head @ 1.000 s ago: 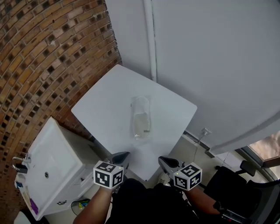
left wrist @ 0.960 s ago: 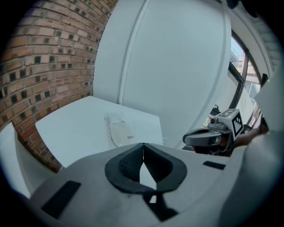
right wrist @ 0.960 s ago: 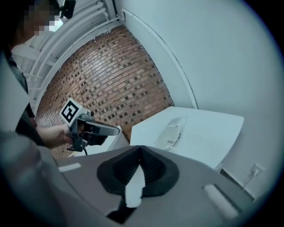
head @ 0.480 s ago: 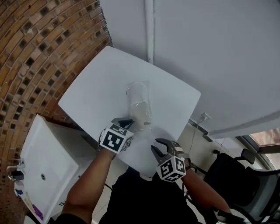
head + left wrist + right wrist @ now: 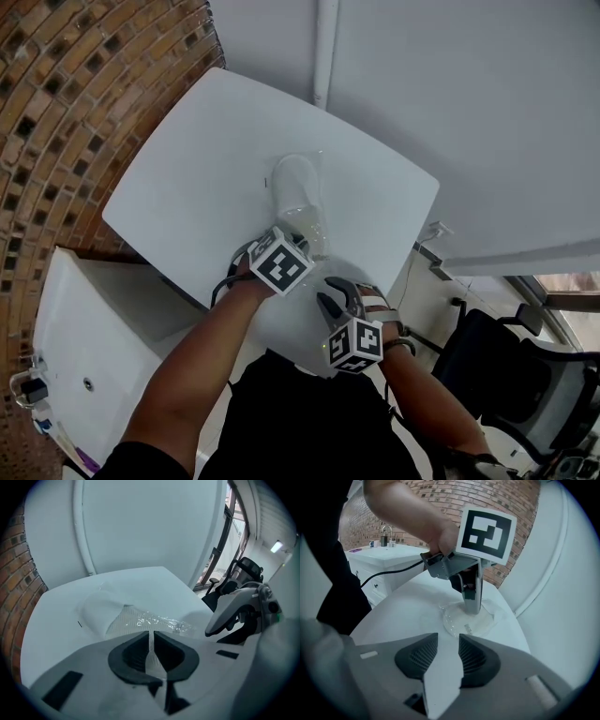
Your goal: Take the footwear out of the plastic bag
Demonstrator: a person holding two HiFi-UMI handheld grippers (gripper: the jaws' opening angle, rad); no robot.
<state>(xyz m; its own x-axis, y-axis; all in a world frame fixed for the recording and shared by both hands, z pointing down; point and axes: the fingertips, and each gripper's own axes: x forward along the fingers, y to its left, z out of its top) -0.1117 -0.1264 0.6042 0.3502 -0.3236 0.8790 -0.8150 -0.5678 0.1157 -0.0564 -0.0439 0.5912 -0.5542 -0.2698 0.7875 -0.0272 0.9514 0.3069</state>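
Observation:
A clear plastic bag (image 5: 300, 192) lies in the middle of the white table (image 5: 187, 178) with pale white footwear (image 5: 304, 223) inside it. My left gripper (image 5: 151, 632) stands at the bag's near end, and one of its fingers (image 5: 471, 597) rests down on the plastic. Its jaws are opening and show only a narrow gap, with nothing between them; the bag (image 5: 140, 618) lies just ahead. My right gripper (image 5: 445, 641) hovers over the table's near edge, short of the bag (image 5: 468, 620). Its jaws are opening wider and hold nothing.
A white sink cabinet (image 5: 84, 347) stands below the table at the left, against a brick wall (image 5: 56, 84). A white wall with a pipe (image 5: 323, 47) runs behind the table. A black office chair (image 5: 506, 366) sits at the right.
Both grippers have moved forward from the table's near edge toward the bag, the left one reaching its near end. Both pairs of jaws have parted.

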